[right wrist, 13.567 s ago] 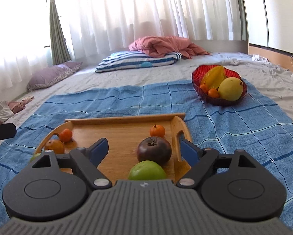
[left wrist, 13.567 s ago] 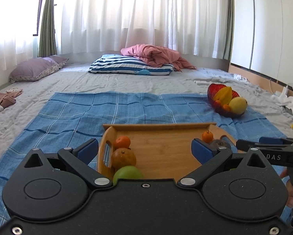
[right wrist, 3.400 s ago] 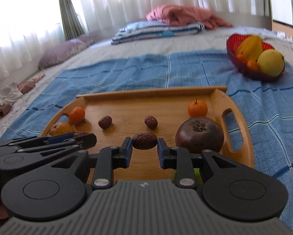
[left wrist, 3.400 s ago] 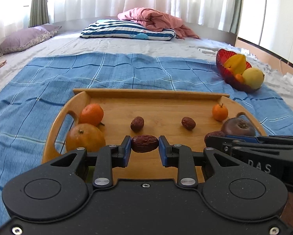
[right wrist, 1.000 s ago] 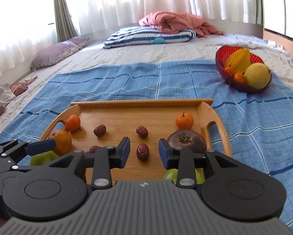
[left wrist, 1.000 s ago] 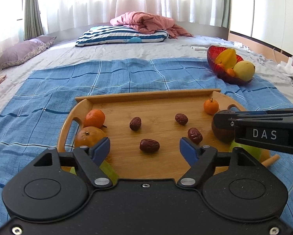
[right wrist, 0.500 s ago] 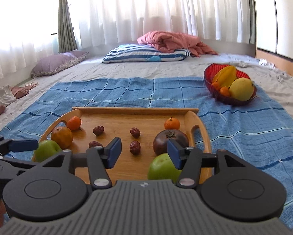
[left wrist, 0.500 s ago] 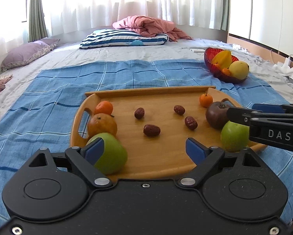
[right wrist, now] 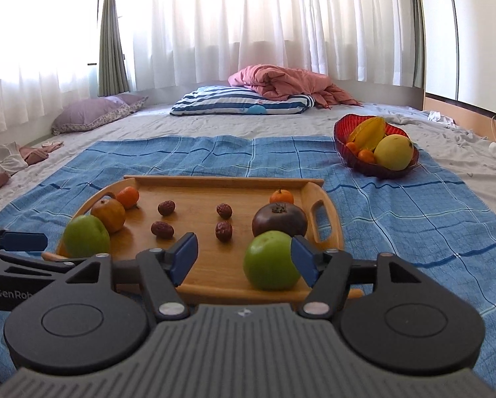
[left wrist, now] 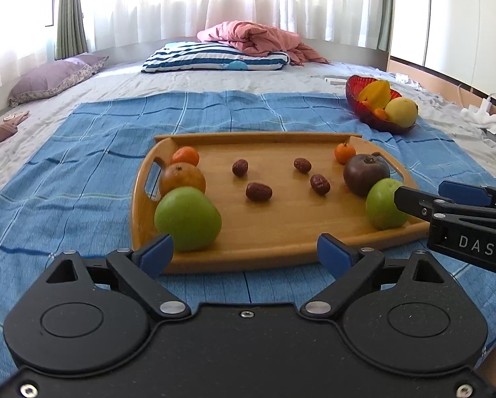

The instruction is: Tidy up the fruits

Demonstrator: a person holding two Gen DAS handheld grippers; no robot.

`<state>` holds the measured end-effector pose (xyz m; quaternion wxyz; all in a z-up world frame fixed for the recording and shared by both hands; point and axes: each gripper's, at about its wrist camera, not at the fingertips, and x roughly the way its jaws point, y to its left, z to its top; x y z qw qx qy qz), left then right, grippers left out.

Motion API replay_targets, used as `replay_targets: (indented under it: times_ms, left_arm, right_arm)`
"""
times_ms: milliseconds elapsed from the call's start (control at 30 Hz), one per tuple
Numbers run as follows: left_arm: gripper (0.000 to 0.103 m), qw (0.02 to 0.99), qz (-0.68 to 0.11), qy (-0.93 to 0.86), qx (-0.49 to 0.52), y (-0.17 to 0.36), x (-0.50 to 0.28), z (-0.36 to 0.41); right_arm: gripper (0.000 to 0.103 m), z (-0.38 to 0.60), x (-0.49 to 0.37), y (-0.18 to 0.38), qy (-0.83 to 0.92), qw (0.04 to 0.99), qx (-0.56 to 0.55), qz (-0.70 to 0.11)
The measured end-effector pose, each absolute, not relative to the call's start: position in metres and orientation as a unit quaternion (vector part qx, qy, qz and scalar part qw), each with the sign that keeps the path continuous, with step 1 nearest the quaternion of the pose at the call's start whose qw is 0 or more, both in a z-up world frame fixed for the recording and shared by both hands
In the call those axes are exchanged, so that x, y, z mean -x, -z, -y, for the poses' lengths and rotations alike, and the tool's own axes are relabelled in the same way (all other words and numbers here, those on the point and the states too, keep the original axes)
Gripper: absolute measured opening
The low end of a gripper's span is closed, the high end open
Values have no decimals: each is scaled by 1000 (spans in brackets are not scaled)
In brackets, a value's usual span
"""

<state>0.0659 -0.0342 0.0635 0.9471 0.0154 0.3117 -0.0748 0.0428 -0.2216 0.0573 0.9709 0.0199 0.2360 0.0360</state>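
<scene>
A wooden tray (left wrist: 281,242) (right wrist: 214,285) lies on the blue blanket. It holds a green apple (left wrist: 187,219) at its left front, another green apple (right wrist: 271,260) at its right front, a dark purple fruit (left wrist: 366,174), two oranges on the left (left wrist: 181,179), a small tangerine (left wrist: 345,152) and several dried dates (left wrist: 258,191). My left gripper (left wrist: 244,255) is open and empty, pulled back in front of the tray. My right gripper (right wrist: 244,258) is open and empty, with the right green apple just ahead between its fingers.
A red bowl (right wrist: 344,132) (left wrist: 380,122) with a star fruit, a yellow mango and small oranges sits at the blanket's far right corner. A striped pillow (right wrist: 241,104), a pink blanket and a purple pillow (right wrist: 95,112) lie further back. Clothes lie at the left edge.
Both grippers released dates onto the tray, opened and drew back and up from it. The whole tray and both green apples now show.
</scene>
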Motion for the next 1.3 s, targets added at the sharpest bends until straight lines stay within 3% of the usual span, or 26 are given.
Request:
replay_targets:
  times_ms: [633,1033,1300]
  left_arm:
    - [96,941,-334,45,-26,-16,-70,36]
    - [102,939,-342,28,-28,5,-89,40]
    - [103,940,-339,26,-19,9,-101,35]
  right_arm:
    - [87,224,-35,-2,-17,961,-8,-277]
    - [103,221,-58,15,-21,948,-10,-317]
    - [103,217,-65,19,-17,947,3,-321]
